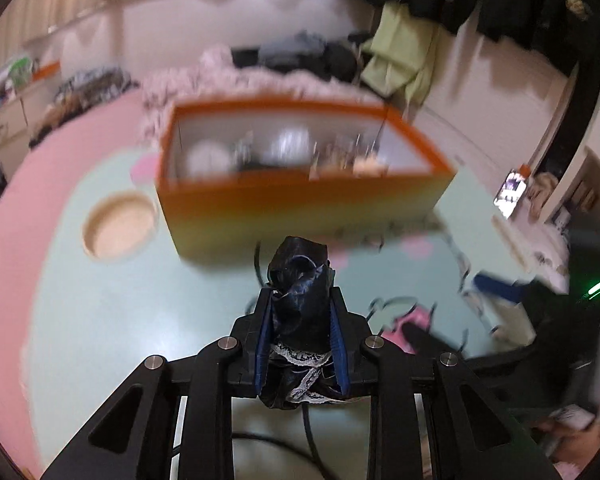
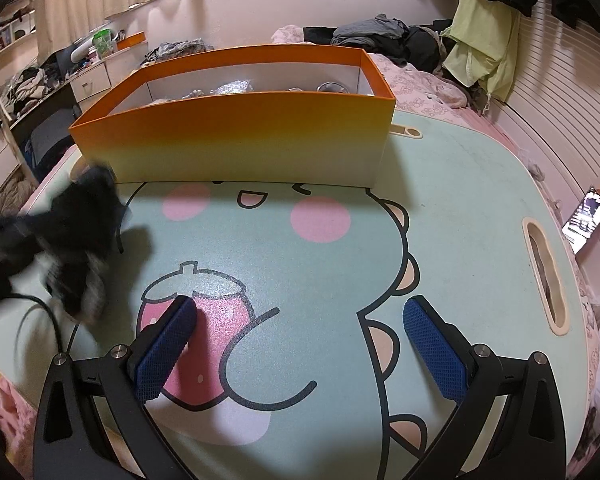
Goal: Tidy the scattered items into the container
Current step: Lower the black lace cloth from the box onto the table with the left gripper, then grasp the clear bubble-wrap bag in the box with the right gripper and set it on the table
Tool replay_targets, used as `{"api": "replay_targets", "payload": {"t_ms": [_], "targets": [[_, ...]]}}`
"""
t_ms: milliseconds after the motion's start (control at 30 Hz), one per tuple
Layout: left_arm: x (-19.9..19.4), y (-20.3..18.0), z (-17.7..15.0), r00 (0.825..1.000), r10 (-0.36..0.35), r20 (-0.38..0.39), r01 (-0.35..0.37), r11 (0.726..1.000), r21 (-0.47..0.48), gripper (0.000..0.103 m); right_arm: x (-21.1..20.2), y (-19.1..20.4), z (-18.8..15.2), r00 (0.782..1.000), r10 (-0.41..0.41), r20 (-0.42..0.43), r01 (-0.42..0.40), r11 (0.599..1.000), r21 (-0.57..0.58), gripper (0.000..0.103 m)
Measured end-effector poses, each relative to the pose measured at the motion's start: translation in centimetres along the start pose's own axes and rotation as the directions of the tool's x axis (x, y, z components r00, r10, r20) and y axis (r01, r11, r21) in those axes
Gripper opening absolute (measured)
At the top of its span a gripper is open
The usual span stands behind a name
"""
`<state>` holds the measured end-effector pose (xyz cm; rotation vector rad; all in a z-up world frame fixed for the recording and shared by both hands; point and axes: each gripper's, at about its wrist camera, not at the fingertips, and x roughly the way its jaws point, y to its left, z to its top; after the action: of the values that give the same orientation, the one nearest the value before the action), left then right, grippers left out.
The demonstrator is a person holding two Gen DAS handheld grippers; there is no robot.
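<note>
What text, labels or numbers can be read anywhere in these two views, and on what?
None readable.
Orange box: plain walls, no print visible.
Table: cartoon drawing only, no words.
Phone screen: lit, content too small and blurred.
Black cloth: lace trim, no label visible.

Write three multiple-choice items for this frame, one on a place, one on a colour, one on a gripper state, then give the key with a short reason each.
1. Where does the orange box stand?
A. on the far part of the cartoon table
B. on the floor
C. on a shelf

2. What colour is the satin item in the left gripper?
A. yellow
B. black with white lace trim
C. red

3. How is the right gripper?
A. shut on a cup
B. shut on the box wall
C. open, holding nothing

Key: 1 A, the box sits on the tabletop beyond the printed face. 2 B, dark shiny cloth with a lace edge shows between the blue pads. 3 C, its pads stand wide apart over bare tabletop.
</note>
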<state>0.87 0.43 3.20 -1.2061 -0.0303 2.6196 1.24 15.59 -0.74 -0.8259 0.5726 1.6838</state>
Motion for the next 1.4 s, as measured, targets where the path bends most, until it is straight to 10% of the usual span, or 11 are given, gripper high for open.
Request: {"api": "replay_targets", "payload": {"t_ms": [67, 200, 467, 533, 733, 833, 1000, 1300, 1400], "targets": [[0.0, 0.1, -0.7, 0.999, 0.001, 0.044, -0.001, 1.0, -0.016, 0.033, 0.0, 0.0, 0.0, 1.0, -0.003, 0.0, 0.003, 1.0, 0.003, 0.103], [-0.6, 0.1, -1.9, 0.991, 0.002, 0.137, -0.001, 1.0, -0.008, 0.09, 0.0, 0.0, 0.1, 0.999, -0.043, -0.005, 0.044, 0.998, 0.046, 0.103], [-2.9, 2.3, -2.9, 0.966, -0.026, 0.259, 0.056, 0.993, -0.106, 0.1, -0.8, -1.2, 0.0, 0.999, -0.009, 0.041, 0.004, 0.99, 0.142, 0.102], [-2.7, 2.6, -2.9, 0.968, -0.014, 0.252, 0.049, 0.99, -0.133, 0.1, -1.9, -2.8, 0.0, 0.994, 0.04, 0.104, -0.062, 0.975, 0.214, 0.088], [-2.0, 1.6, -3.2, 0.973, 0.021, 0.228, -0.001, 0.996, -0.085, 0.1, -7.0, -3.4, 5.9, 0.933, 0.025, 0.358, -0.121, 0.961, 0.248, 0.082], [-1.8, 1.1, -3.4, 0.975, 0.031, 0.22, -0.021, 0.999, -0.048, 0.1, -5.8, -0.8, 12.5, 0.963, 0.044, 0.266, -0.094, 0.98, 0.178, 0.058], [-1.8, 1.4, -3.6, 0.973, 0.027, 0.231, -0.008, 0.997, -0.082, 0.1, 2.9, 1.8, 19.7, 0.998, 0.06, -0.031, -0.054, 0.985, 0.161, 0.054], [-1.7, 1.4, -3.7, 0.976, 0.022, 0.218, -0.005, 0.997, -0.081, 0.1, 10.7, 1.1, 21.1, 0.982, 0.017, -0.19, 0.015, 0.986, 0.165, 0.054], [-1.6, 0.9, -3.6, 0.977, 0.032, 0.212, -0.018, 0.998, -0.064, 0.1, 11.9, 1.4, 20.4, 0.97, 0.001, -0.242, 0.033, 0.99, 0.136, 0.034]]}}
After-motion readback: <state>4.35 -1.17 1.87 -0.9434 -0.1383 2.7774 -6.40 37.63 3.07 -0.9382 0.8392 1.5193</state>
